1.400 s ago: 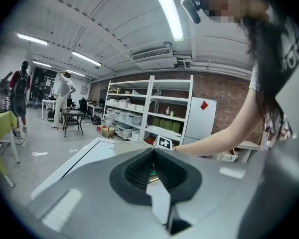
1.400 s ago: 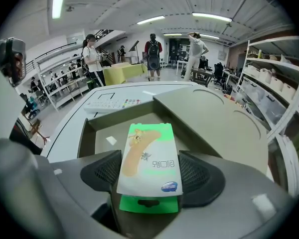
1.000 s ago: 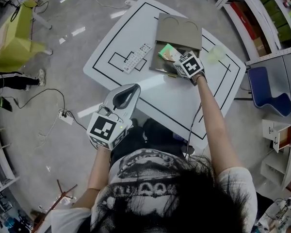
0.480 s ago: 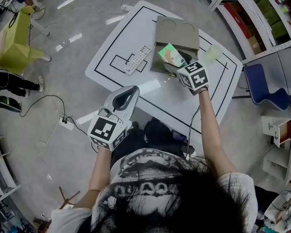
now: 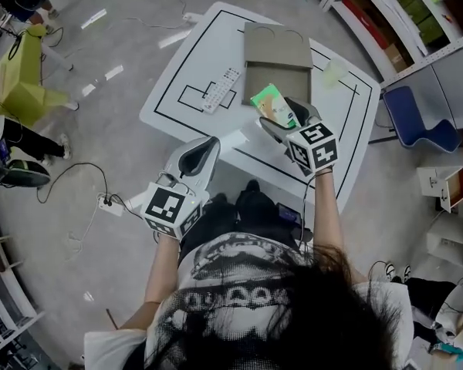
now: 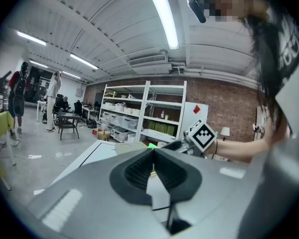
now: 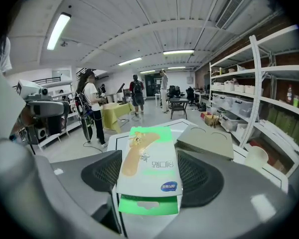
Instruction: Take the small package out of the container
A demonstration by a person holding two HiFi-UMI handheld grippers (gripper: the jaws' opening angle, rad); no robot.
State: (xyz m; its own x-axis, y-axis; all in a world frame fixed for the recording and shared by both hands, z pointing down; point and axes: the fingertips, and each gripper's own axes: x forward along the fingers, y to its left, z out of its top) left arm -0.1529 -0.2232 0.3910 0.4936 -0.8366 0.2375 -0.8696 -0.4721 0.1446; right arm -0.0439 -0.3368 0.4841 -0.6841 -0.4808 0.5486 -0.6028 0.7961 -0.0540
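**Package lifted, pinched flat between the right jaws**

The right gripper [image 7: 150, 180] has its jaws part-open, pressed on both side faces of the green-and-white small package [image 7: 148, 167]. This grip keeps the package level as it is carried. In the head view the package hangs above the near side of the cardboard container [image 5: 276, 52], apparently clear of it and towards the table's [image 5: 177, 64] near edge. The left gripper [image 6: 152, 169] waits off the table with its jaws together and empty, probably not needed. A remote control [image 5: 218, 91] lies by the container's left side.
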